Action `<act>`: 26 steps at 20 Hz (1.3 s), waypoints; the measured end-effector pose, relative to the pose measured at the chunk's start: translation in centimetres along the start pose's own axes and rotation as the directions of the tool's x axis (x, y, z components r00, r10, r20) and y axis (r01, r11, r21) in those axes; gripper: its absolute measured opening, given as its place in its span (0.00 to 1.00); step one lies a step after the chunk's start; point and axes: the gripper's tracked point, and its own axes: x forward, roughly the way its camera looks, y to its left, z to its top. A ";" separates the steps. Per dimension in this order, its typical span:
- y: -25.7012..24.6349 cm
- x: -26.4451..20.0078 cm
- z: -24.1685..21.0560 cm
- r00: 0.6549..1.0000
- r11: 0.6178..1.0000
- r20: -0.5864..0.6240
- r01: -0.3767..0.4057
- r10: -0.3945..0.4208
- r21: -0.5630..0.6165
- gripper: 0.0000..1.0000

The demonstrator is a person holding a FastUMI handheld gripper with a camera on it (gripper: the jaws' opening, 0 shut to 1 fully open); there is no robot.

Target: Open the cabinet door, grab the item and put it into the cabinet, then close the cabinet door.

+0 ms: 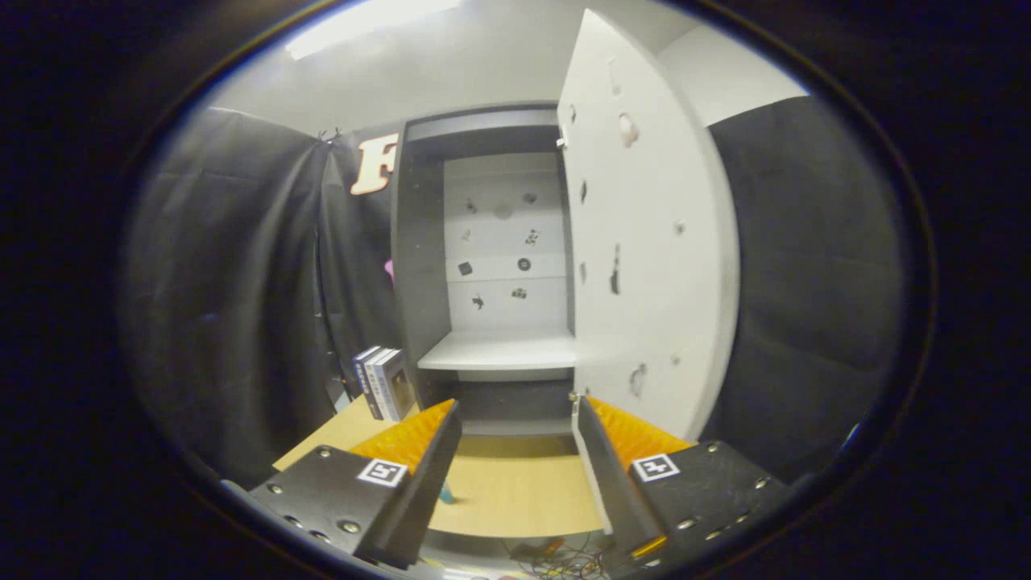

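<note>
A gripper (515,423) looks forward with its two fingers spread wide apart, released and holding nothing. Straight ahead, beyond the fingertips, stands a tall cabinet (419,242) with a dark frame. Its white door (644,225) is swung fully open and stands edge-on to the right of the opening, its lower corner just beside the right finger. Inside, a pale shelf (499,352) sits bare at mid height, with a white back panel behind it carrying small dark marks.

The cabinet rests on a light wooden bench (515,491), seen between and below the fingers. To the left of the left finger, beside the cabinet's outer wall, a small stack of books (383,383) stands upright on the bench, leaning slightly; this is most likely the item to be stored.

The door-opening step appears done, and fetching the item is in hand. The next move likely calls for swinging left toward the books, closing the fingers across them, then carrying them to the shelf.
</note>
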 end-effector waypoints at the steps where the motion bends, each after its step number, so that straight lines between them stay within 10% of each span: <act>1: 1.3 1.1 -1.1 1.000 1.000 -0.016 -0.008 0.008 -0.003 0.90; 26: 14.5 20.2 -32.3 0.886 0.991 -0.446 -0.122 0.130 0.046 0.99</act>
